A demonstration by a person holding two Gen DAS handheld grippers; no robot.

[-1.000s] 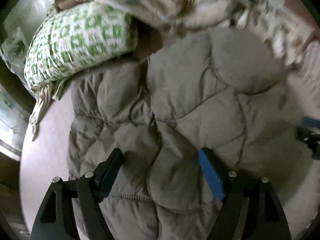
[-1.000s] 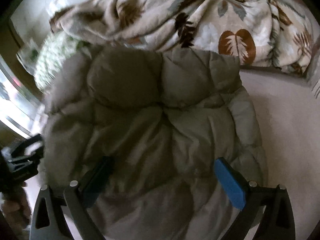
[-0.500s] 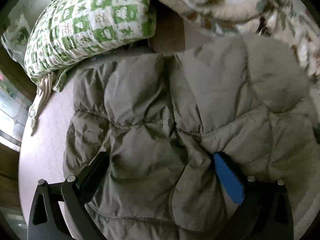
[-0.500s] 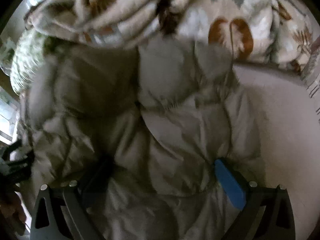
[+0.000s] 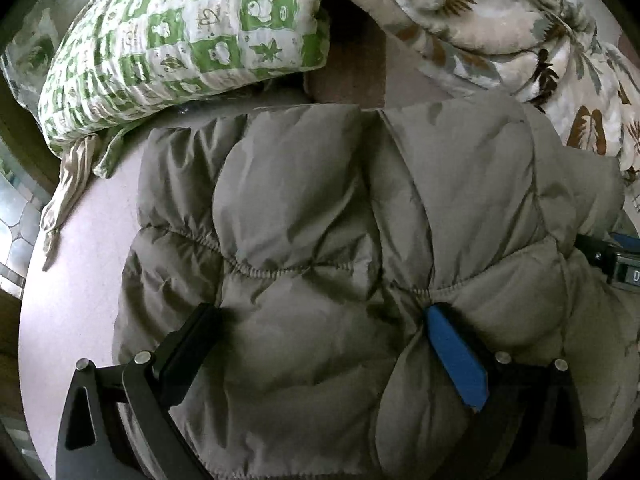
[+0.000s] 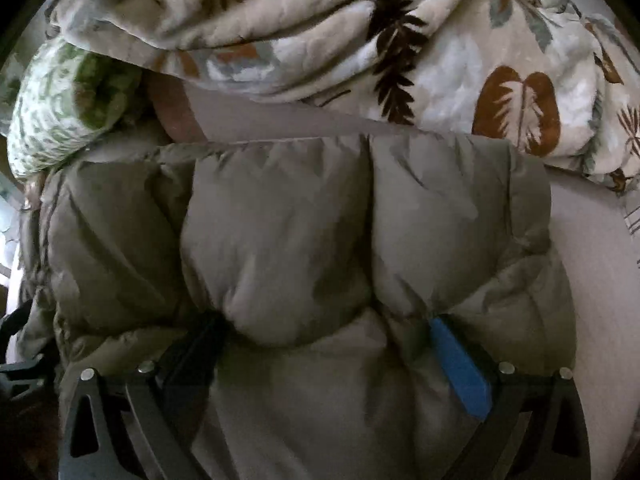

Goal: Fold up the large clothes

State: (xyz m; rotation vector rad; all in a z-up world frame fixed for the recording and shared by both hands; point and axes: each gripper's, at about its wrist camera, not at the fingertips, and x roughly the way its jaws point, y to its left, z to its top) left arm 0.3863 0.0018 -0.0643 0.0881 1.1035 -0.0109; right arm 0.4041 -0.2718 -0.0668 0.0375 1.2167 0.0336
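A grey-olive quilted puffer jacket lies folded on the pale bed sheet. It also fills the right wrist view. My left gripper is open, its fingers spread wide and pressed down into the jacket's near part. My right gripper is open too, its fingers pushed into the padding on the jacket's right side. The right gripper's body shows at the right edge of the left wrist view.
A green and white patterned pillow lies at the back left. A crumpled leaf-print quilt lies along the back and right. Bare sheet shows to the right of the jacket. A window is at the far left.
Both grippers have moved forward and down onto the jacket, and their fingers now sink into the padding. The jacket looks flatter and squarer than before.
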